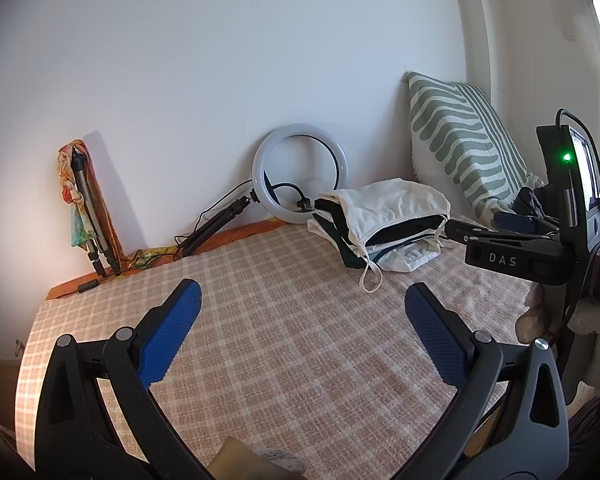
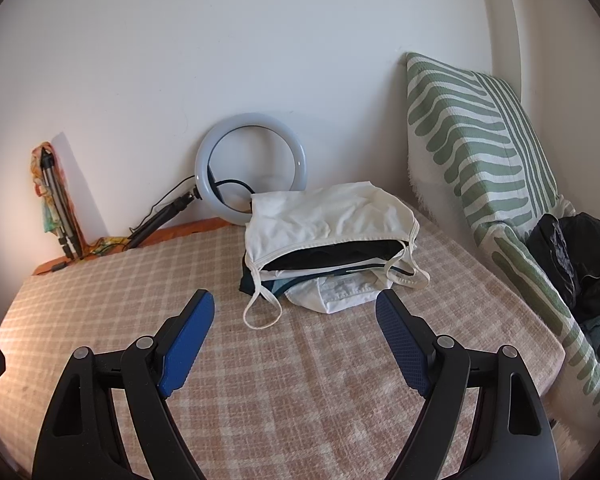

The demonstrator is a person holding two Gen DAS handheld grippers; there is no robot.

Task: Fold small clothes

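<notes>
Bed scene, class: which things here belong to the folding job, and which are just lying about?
Job: pile of small clothes; left gripper and right gripper, both open and empty.

Lying about: ring light; striped pillow; folded tripod; dark bag.

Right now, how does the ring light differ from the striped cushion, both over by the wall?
The ring light is a plain white hoop with an open middle; the cushion is a solid slab with green and white stripes. The ring light carries a black cable and a small black stand; the cushion has neither. The ring light sits left of the clothes pile, the cushion right of it. Both lean upright against the wall.
</notes>
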